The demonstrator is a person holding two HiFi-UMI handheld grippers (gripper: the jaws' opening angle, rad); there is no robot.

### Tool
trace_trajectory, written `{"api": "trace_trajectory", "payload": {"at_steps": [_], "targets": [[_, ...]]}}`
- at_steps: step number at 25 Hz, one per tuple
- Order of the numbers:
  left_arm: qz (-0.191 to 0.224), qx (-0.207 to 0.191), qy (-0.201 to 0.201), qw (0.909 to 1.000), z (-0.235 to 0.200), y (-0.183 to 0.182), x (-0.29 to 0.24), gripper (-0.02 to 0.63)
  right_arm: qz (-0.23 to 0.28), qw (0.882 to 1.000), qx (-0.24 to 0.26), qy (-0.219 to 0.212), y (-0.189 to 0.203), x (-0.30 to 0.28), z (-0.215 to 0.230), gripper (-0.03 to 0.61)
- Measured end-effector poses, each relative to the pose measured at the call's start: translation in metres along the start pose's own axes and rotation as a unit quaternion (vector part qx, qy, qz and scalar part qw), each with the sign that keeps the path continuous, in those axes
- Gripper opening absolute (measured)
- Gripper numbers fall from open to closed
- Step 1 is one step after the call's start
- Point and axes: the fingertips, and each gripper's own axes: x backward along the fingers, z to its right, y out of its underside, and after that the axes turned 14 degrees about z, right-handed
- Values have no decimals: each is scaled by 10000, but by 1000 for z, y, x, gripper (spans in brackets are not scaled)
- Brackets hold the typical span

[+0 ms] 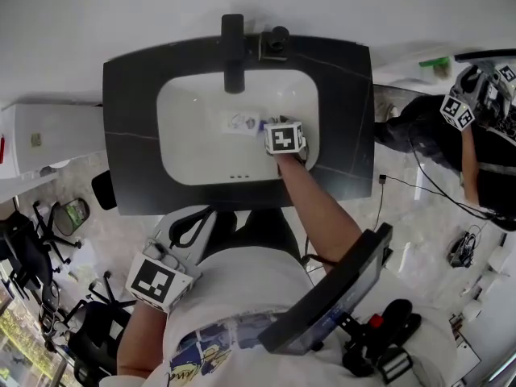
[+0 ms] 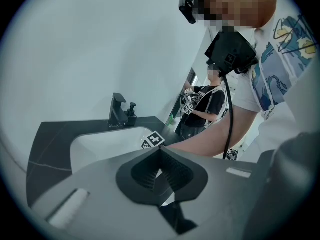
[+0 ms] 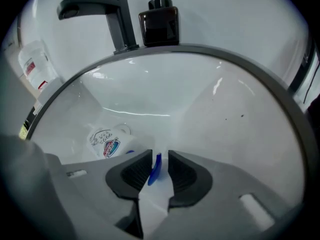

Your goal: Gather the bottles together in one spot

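In the right gripper view a white bottle with a blue stripe (image 3: pixel 156 178) lies in the white basin (image 3: pixel 225 114), and my right gripper (image 3: pixel 160 166) is shut on it, the bottle filling the gap between the pads. A second small bottle with a red and blue label (image 3: pixel 106 143) lies on its side just left of the jaws. The head view shows the right gripper (image 1: pixel 264 129) reaching into the basin (image 1: pixel 193 147) beside the bottles (image 1: pixel 242 122). My left gripper (image 1: pixel 197 220) hangs back by my body, shut with nothing in it (image 2: pixel 160 151).
A black faucet (image 3: pixel 112 14) and a dark soap dispenser (image 3: pixel 159 24) stand on the black countertop (image 1: pixel 133 95) behind the basin. A white container (image 3: pixel 34 64) sits off to the left. Another person (image 1: pixel 451 135) works at the right.
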Motion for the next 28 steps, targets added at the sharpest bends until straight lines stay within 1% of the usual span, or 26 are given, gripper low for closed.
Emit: {"api": "trace_trajectory", "payload": {"at_steps": [2,4,6,8,10,15,19,22,24,28], "targets": [[27,0,83,10000,0,0,-5,3,-24,9999,-37,160,0,-2,5,88],[8,58,105,9999,-1,2,-6,3,-394,9973,-301,535,18,5,14,75],[-38,78,88,9999,-4,3,-5,3,-730,9918,-695,782,34,11,15,58],[-65,64,82,9999,-3,3,-5,3,-803,9892,-884,848,39,14,13,48],[-48,30,107,9999,-1,1,-10,3,-701,9903,-879,818,35,16,12,43],[-25,-23,93,10000,-5,-4,-19,3,-195,9965,-541,611,12,19,13,38],[-50,-54,241,9997,6,-4,-31,3,244,9988,-74,410,-7,22,10,43],[-74,-124,316,9994,16,-7,-39,3,559,9975,359,248,-23,29,9,51],[-54,-152,384,9991,25,-9,-47,3,733,9956,561,168,-34,39,13,57],[71,-172,621,9979,45,-16,-64,2,1092,9891,980,79,-61,65,22,71]]}}
